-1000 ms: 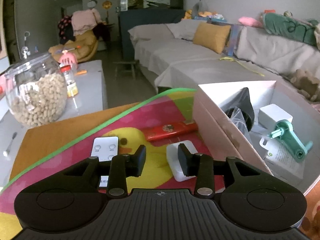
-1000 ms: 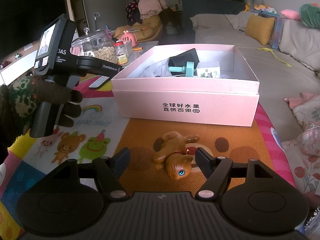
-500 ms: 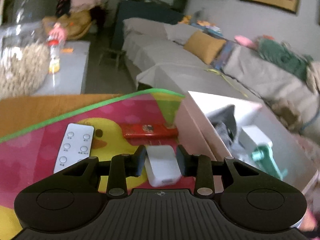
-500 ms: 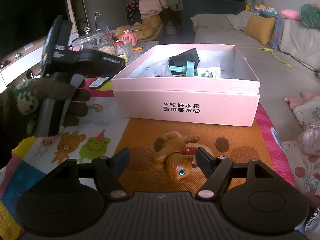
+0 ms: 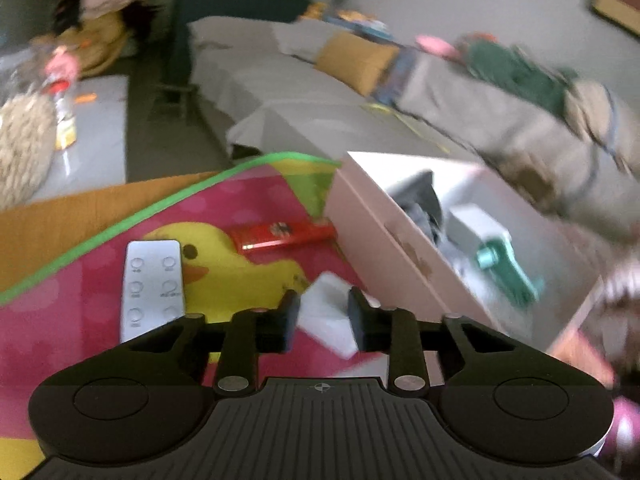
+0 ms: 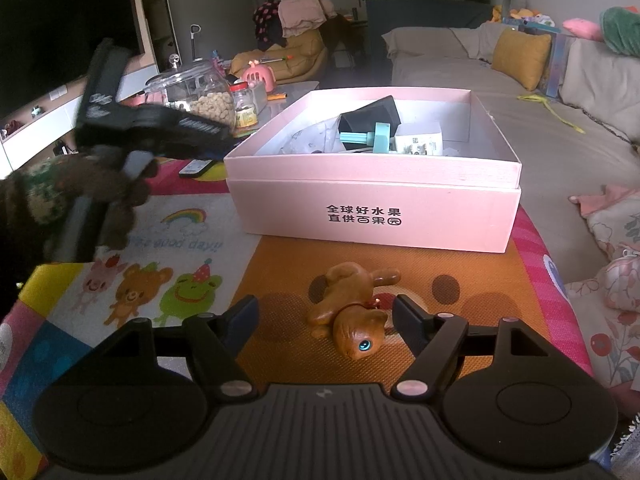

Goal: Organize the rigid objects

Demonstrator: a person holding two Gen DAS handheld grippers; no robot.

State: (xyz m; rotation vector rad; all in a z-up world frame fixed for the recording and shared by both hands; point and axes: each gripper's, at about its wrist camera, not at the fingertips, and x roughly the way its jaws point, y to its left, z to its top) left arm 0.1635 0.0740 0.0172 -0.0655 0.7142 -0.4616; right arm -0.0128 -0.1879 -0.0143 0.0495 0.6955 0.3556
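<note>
In the left wrist view a small white block (image 5: 328, 320) sits tilted between the fingers of my left gripper (image 5: 322, 300). The jaws are closing and the pads press its sides. A white remote (image 5: 152, 280) and a flat red object (image 5: 280, 234) lie on the duck mat beside it. The pink box (image 5: 384, 240) stands just to the right. In the right wrist view my right gripper (image 6: 324, 316) stands open around a brown animal figurine (image 6: 352, 304) lying on the mat, its pads apart from it. The pink box (image 6: 372, 216) stands behind the figurine.
The box holds a teal part (image 6: 372, 136), a white carton (image 6: 420, 140) and a black item (image 6: 372, 114). A gloved hand (image 6: 80, 196) carries the left gripper at the left. A jar of nuts (image 6: 200, 96) stands on the grey table. A sofa (image 6: 460, 52) runs along the back.
The left gripper swung right onto the white block, its jaws narrowed onto it, and the block now sits tilted. The right gripper and the figurine have not moved.
</note>
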